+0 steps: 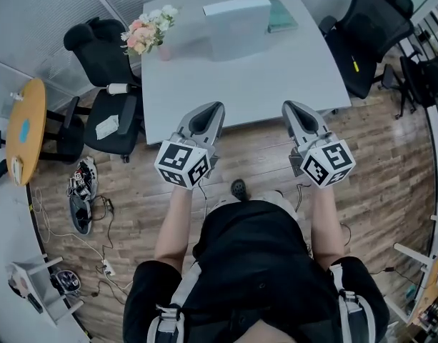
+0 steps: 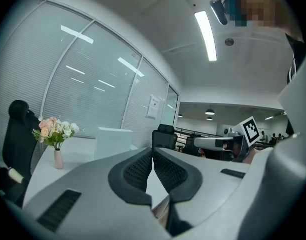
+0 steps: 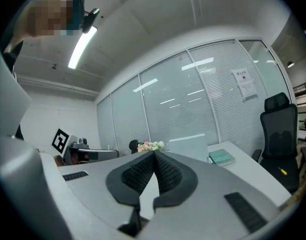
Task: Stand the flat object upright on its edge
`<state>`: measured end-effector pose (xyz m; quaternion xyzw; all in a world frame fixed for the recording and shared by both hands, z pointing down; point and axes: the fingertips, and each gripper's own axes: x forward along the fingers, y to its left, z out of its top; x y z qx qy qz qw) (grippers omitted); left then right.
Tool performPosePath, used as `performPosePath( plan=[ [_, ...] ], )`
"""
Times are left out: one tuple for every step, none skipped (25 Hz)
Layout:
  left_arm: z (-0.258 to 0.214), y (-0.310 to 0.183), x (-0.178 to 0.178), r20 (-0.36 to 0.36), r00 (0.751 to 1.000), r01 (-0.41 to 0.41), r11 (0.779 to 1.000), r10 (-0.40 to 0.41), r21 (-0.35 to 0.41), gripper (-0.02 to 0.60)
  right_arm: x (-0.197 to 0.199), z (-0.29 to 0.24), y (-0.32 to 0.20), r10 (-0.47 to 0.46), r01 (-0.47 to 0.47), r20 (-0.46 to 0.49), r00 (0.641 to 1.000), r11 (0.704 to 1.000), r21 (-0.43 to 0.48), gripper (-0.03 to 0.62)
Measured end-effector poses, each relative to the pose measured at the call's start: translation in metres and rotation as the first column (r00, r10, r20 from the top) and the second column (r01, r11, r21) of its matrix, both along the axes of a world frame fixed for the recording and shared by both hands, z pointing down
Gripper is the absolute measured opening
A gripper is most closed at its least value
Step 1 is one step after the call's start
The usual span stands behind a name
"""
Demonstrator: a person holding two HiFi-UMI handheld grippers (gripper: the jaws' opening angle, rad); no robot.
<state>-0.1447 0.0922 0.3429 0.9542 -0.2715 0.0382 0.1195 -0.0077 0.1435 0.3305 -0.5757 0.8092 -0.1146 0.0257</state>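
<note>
Left gripper (image 1: 207, 108) and right gripper (image 1: 293, 106), jaws together, face the table (image 1: 261, 77).

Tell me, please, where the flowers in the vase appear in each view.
Head view: flowers upper left, on the table's far corner.
Left gripper view: flowers at far left.
Right gripper view: flowers at centre.
Shared landmark: the white box right of them.

White table (image 1: 276, 77); pale grey-blue box (image 1: 236, 27); teal book (image 1: 283, 16); pink, white flowers (image 1: 148, 28) (pink vase (image 1: 164, 51)); brown wood-grain floor (image 1: 254, 163).
</note>
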Motion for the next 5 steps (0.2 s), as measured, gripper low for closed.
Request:
performPosePath(
  plan=[
    [0.0007,0.0008,-0.0003,0.000,1.000,0.002,1.000,-0.002,-0.002,0.031,0.0003,0.0002,0.0007,-0.003,0.003,0.007,1.000,1.000,0.000,0.014],
    [0.0012,0.0019,-0.0003,0.000,1.000,0.003,1.000,-0.003,-0.003,0.031,0.0007,0.0006,0.0016,-0.002,0.002,0.004,1.000,1.000,-0.001,0.014],
    [0.0017,0.0031,-0.0003,0.000,1.000,0.003,1.000,-0.003,-0.004,0.031,0.0011,0.0012,0.0025,0.001,-0.001,-0.007,1.000,1.000,-0.001,0.014],
    [0.0021,0.0045,-0.0005,0.001,1.000,0.003,1.000,-0.003,-0.005,0.031,0.0014,0.0020,0.0035,0.004,-0.004,-0.022,1.000,1.000,-0.002,0.014],
    [0.0026,0.0059,-0.0006,0.002,1.000,0.002,1.000,-0.002,-0.005,0.031,0.0017,0.0028,0.0045,0.007,-0.007,-0.038,0.999,1.000,-0.003,0.014]
  ],
)
